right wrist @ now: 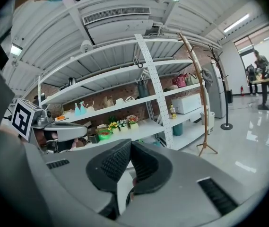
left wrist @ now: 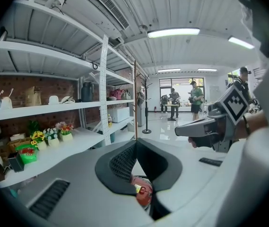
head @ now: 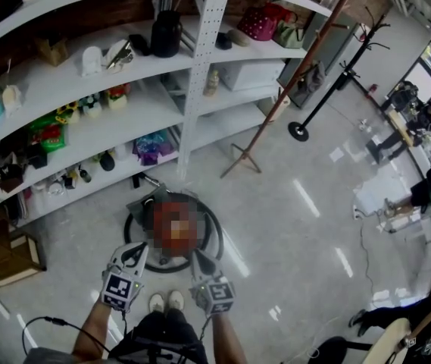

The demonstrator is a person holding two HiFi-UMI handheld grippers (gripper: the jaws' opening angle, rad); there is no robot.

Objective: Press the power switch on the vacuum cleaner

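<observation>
The red vacuum cleaner (head: 176, 230) stands on the glossy floor (head: 291, 226) in front of the white shelving (head: 86, 89), just ahead of the person's shoes (head: 166, 302). A black hose (head: 215, 233) curls round it in a ring. A mosaic patch covers its top in the head view, so the switch cannot be made out there.

The left claw (head: 133, 252) hangs over the vacuum's near left edge, its jaws together with nothing between them. In the left gripper view the red body (left wrist: 143, 192) shows through the gap beneath the touching pads (left wrist: 122, 164).

The right claw (head: 200, 262) hangs beside it, over the near right edge. Its jaws are likewise pressed together and empty.
</observation>
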